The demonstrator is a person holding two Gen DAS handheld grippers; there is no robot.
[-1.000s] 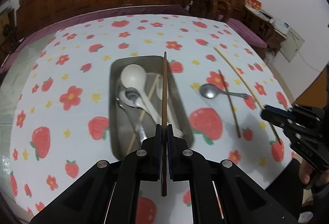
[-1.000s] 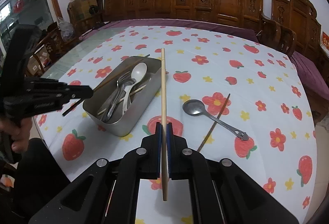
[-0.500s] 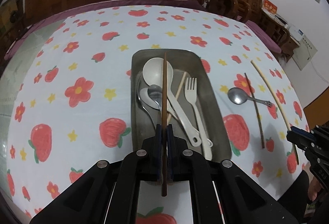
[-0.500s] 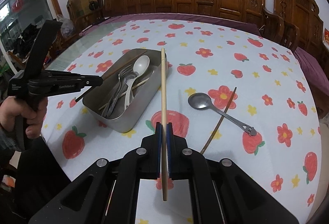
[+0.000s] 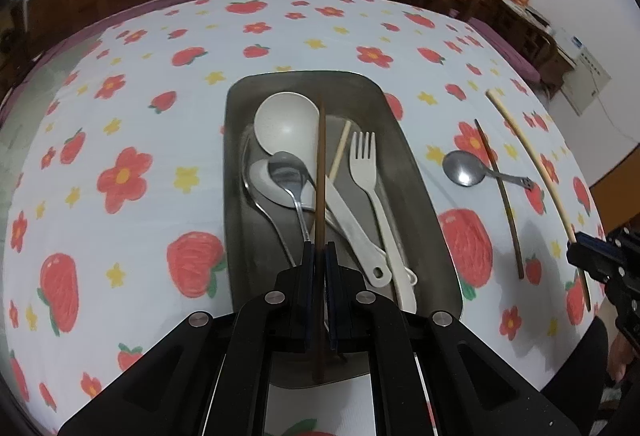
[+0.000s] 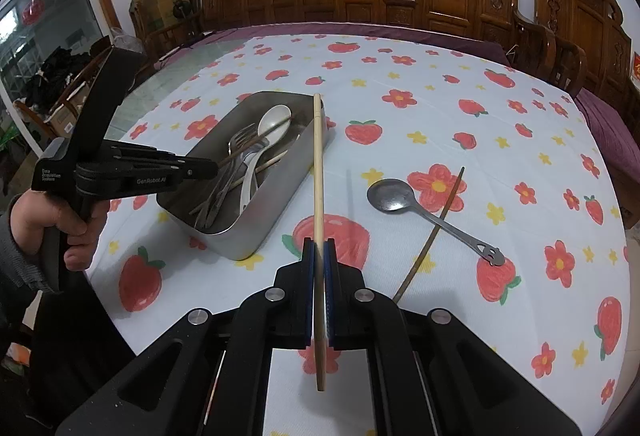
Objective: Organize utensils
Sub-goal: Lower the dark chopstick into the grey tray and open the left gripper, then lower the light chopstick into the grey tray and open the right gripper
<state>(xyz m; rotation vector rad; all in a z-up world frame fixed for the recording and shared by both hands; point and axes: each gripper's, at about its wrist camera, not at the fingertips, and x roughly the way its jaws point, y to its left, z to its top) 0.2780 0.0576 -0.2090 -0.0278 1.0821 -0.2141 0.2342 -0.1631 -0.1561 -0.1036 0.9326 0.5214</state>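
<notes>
Chopstick [image 5: 320,172], dark, pinched in left gripper [image 5: 319,256], lies lengthwise toward twelve o'clock over the metal tray [image 5: 420,188]; right gripper [image 6: 319,248] pinches a pale chopstick [image 6: 317,164], tray at ten o'clock

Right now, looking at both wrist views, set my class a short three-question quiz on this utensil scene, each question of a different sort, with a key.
1. True or false: the left gripper is shut on a dark chopstick above the metal tray.
2. Multiple choice: what does the right gripper hold? A) a metal spoon B) a pale chopstick C) a white fork
3. Short answer: which two utensils lie loose on the tablecloth, crossing each other?

Key: 1 true; 2 B, the pale chopstick; 3 the metal spoon and a second dark chopstick.
</notes>
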